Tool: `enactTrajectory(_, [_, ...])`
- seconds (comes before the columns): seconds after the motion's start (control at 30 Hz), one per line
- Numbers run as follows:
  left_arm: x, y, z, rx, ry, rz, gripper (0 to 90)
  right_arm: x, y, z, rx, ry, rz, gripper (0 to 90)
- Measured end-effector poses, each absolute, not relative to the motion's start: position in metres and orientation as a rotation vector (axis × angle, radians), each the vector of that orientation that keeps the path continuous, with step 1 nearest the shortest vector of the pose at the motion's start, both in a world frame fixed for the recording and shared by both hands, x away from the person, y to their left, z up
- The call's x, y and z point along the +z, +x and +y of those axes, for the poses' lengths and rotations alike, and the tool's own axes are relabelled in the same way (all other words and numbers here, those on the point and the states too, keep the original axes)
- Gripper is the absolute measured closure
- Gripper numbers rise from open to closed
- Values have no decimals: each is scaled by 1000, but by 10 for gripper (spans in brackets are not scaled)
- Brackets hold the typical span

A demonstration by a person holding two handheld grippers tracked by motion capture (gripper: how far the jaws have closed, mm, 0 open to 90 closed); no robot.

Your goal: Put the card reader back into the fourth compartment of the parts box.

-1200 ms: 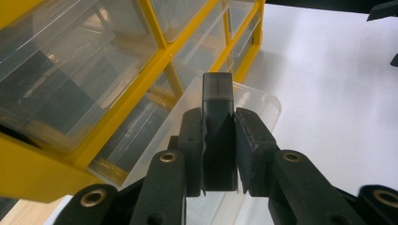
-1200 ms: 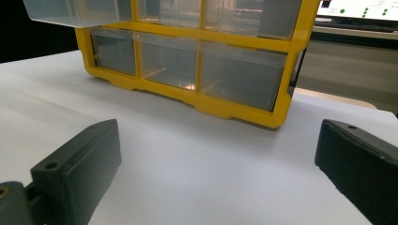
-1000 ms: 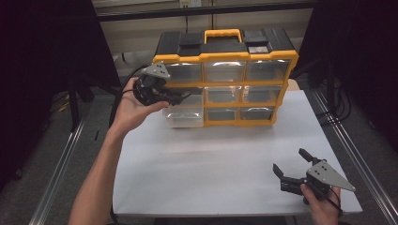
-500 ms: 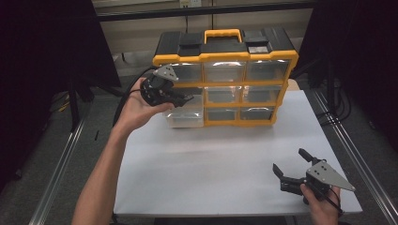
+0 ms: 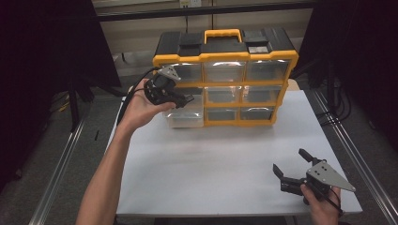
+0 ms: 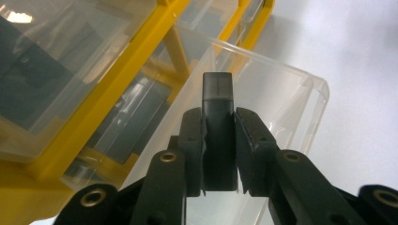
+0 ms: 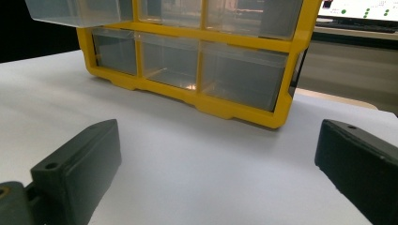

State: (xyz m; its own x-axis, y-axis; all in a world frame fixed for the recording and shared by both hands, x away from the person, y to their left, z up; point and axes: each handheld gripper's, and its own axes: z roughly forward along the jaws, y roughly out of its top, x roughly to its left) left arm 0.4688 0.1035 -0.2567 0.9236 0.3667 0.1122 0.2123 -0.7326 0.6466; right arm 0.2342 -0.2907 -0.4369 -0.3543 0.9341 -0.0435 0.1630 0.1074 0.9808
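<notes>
counter [image 5: 225, 164]: big white top, mostly bare in the middle and on the near side

organizer [image 5: 225, 77]: yellow frame with a black lid and a yellow carry handle, sitting at the far side of the counter, three rows of three clear drawers facing us

pulled-out drawer [image 5: 184, 112]: clear plastic, at the left end of the organizer, sticking out toward the near side while the others sit flush. Can't tell for sure whether it's the middle or bottom row. In the left gripper view its rounded corner sits right behind the block.

left gripper [image 5: 180, 99]: held up off the counter in the person's left hand [image 5: 138, 108], palm up, right in front of the organizer's left column, cable trailing off to the left. Fingers [image 6: 192, 140] are clamped tight on the small dark block, one on each side.

right gripper [image 5: 291, 168]: down at the near right corner of the counter, well apart from the organizer, gripped from below by the right hand [image 5: 321, 206]. Fingers [image 7: 80, 164] spread wide, nothing between them, pointing toward the organizer's bottom row.

small dark block [image 6: 217, 126]: dark grey, rectangular, standing upright between the left fingers, its top end poking out above them, just over the pulled-out drawer
</notes>
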Motion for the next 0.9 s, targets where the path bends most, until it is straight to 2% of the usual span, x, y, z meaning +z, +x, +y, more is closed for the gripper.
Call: enactTrajectory(0.9, [-274, 478, 104, 245, 2432, 445, 723, -437, 234, -291, 1309, 1095, 1650, 10])
